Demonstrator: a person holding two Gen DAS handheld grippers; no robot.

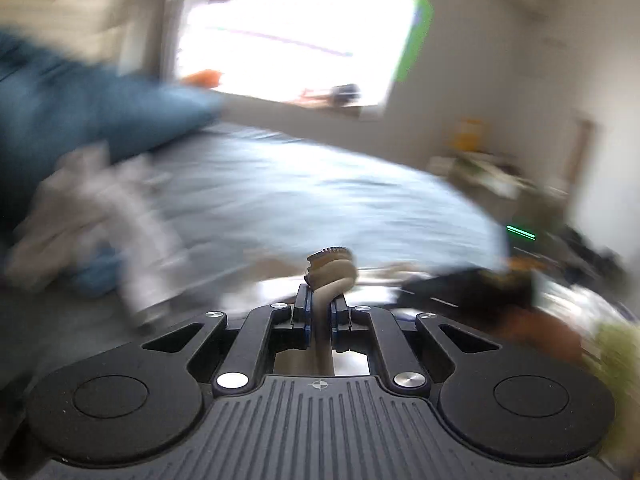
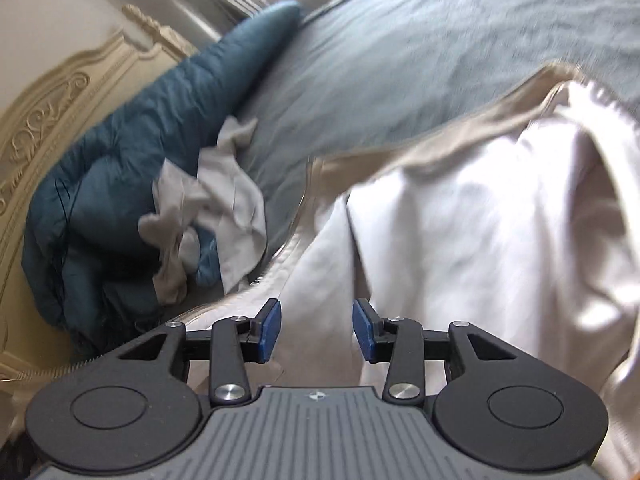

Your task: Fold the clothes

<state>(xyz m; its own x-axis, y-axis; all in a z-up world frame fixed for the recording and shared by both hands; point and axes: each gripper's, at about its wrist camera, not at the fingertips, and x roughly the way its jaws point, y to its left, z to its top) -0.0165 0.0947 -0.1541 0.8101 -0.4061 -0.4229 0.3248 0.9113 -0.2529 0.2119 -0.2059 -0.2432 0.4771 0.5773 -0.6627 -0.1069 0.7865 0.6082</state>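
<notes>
Beige cotton garment (image 2: 460,216) unfolded on grey-blue bed (image 2: 400,60); my left gripper (image 1: 320,312) jaws clamped on bunched edge, right gripper (image 2: 316,326) jaws apart, empty. Folding barely begun.

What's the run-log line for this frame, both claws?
left claw: shut on beige fabric | right claw: open, empty, over pale garment | surface: blue-grey bedspread

- Left gripper (image 1: 320,314): black linkage arms, silver screw heads, two round black discs, and a grey ribbed base with a small crosshair mark.
- Right gripper (image 2: 316,330): the same black-and-grey build, with blue pads (image 2: 271,330) on its fingers.
</notes>
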